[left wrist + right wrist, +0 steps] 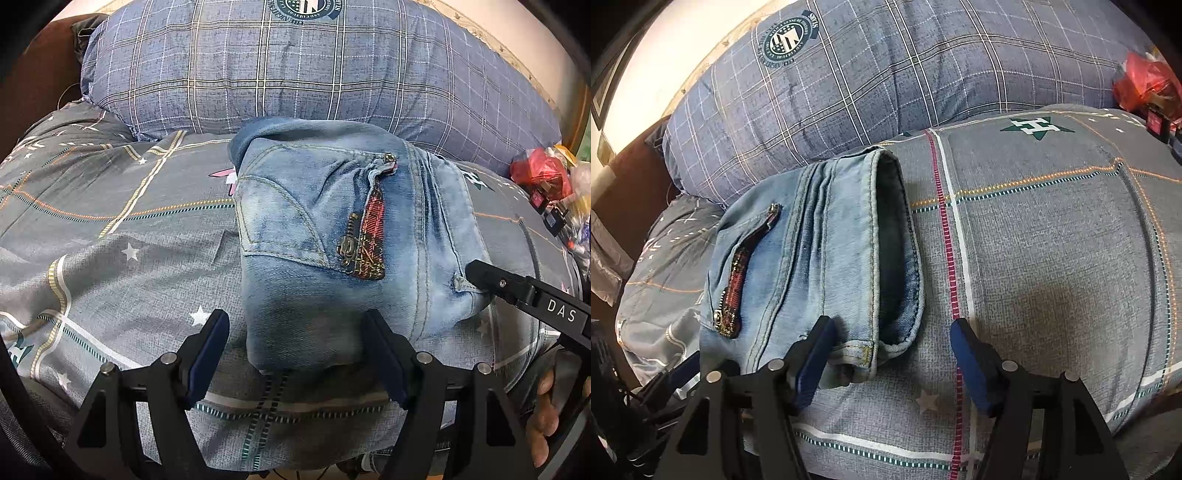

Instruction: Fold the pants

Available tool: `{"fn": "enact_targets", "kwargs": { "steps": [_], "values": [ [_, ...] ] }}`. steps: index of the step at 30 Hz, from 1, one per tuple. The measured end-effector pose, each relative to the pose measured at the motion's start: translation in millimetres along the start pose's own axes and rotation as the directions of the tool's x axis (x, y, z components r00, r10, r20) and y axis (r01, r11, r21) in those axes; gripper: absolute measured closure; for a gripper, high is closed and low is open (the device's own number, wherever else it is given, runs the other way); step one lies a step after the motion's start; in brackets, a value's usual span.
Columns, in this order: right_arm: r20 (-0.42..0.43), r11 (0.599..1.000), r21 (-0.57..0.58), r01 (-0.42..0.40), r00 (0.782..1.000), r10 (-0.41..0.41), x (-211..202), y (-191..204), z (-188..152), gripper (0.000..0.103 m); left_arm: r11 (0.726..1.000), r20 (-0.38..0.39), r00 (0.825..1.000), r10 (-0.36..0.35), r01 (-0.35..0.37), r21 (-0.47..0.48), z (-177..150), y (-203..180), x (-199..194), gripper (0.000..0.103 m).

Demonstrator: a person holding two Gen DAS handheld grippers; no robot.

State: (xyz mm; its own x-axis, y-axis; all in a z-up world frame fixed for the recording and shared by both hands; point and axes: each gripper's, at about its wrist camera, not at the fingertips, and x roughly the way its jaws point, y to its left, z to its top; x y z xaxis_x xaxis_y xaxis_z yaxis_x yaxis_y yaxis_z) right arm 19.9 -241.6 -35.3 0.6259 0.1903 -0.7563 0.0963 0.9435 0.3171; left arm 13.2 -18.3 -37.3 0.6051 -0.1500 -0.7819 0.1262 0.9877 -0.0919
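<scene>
A: Nearest the left wrist lens, the left gripper (pixel 295 354) was recorded with its jaws spread wide. The near folded edge of the pants (pixel 332 236) was seen between the blue pads (pixel 207 354), though whether either pad touched it could not be told.

B: Same noted on the other side. The right gripper (pixel 894 362) was logged with jaws spread apart, nothing pinched. Its left pad (pixel 812 365) was seen lying against or just over the near corner of the pants (pixel 812 258); contact could not be confirmed. The right pad was seen over bare bedding.

A: The pants were found folded into a compact bundle, resting on the grey patterned duvet (pixel 110 240). An open zip pocket with red plaid lining (pixel 369 236) was observed on top, a brass pull hanging at its lower end.

B: From the right wrist view, a stitched hem opening (pixel 894 251) was recorded along the bundle's right side, dark inside.

A: In the left view, a finger of the right gripper (pixel 491 280) was seen at the bundle's right edge, marked "DAS". A bare hand (pixel 543 417) was glimpsed lower right.

B: Farther back, a blue plaid pillow (pixel 905 74) was noted just behind the bundle, a round crest printed on it. Red packaging (pixel 1145 81) was logged at the far right. A pale wall (pixel 665 55) was seen beyond.
</scene>
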Motion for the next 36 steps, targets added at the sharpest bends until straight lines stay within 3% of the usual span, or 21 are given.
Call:
{"fn": "enact_targets", "kwargs": {
  "steps": [4, 6, 8, 11, 14, 17, 20, 25, 31, 36],
  "values": [
    [0.000, 1.000, 0.004, 0.002, 1.000, -0.002, 0, 2, -1, 0.034, 1.000, 0.019, 1.000, 0.015, -0.014, -0.003, 0, 1, -2, 0.027],
    [0.005, 1.000, -0.003, 0.007, 1.000, -0.007, -1, 2, -1, 0.034, 0.999, 0.074, 0.997, 0.035, -0.035, -0.009, 2, 1, -12, 0.027],
    [0.028, 1.000, -0.016, 0.018, 0.999, -0.018, -6, 6, -1, 0.034, 0.998, 0.186, 0.980, 0.066, -0.063, -0.022, 3, 4, -33, 0.027],
    [0.104, 0.994, -0.074, 0.082, 0.992, -0.074, -21, 17, -3, 0.032, 0.988, 0.287, 0.946, 0.149, -0.151, -0.015, 2, 4, -53, 0.026],
    [0.186, 0.986, -0.117, 0.116, 0.978, -0.093, -40, 31, -10, 0.021, 0.967, 0.254, 0.935, 0.248, -0.254, -0.008, -3, 4, -54, 0.026],
    [0.195, 0.986, -0.137, 0.096, 0.979, -0.068, -50, 40, -21, 0.018, 0.981, 0.181, 0.964, 0.194, -0.193, -0.021, -9, 11, -53, 0.026],
    [0.092, 0.980, -0.166, 0.114, 0.991, -0.100, -49, 53, -33, 0.018, 0.991, 0.106, 0.986, 0.130, -0.131, 0.003, -16, 14, -56, 0.026],
    [0.043, 0.957, -0.231, 0.174, 0.985, -0.169, -65, 78, -49, 0.018, 0.992, 0.023, 0.992, 0.124, -0.124, 0.015, -25, 14, -65, 0.026],
    [0.056, 0.954, -0.254, 0.161, 0.987, -0.152, -84, 96, -51, 0.018, 0.994, 0.061, 0.992, 0.106, -0.104, -0.032, -16, 25, -83, 0.026],
    [0.090, 0.946, -0.273, 0.176, 0.984, -0.157, -92, 108, -48, 0.018, 0.989, 0.113, 0.983, 0.144, -0.140, -0.047, -12, 29, -94, 0.026]
  ]
}}
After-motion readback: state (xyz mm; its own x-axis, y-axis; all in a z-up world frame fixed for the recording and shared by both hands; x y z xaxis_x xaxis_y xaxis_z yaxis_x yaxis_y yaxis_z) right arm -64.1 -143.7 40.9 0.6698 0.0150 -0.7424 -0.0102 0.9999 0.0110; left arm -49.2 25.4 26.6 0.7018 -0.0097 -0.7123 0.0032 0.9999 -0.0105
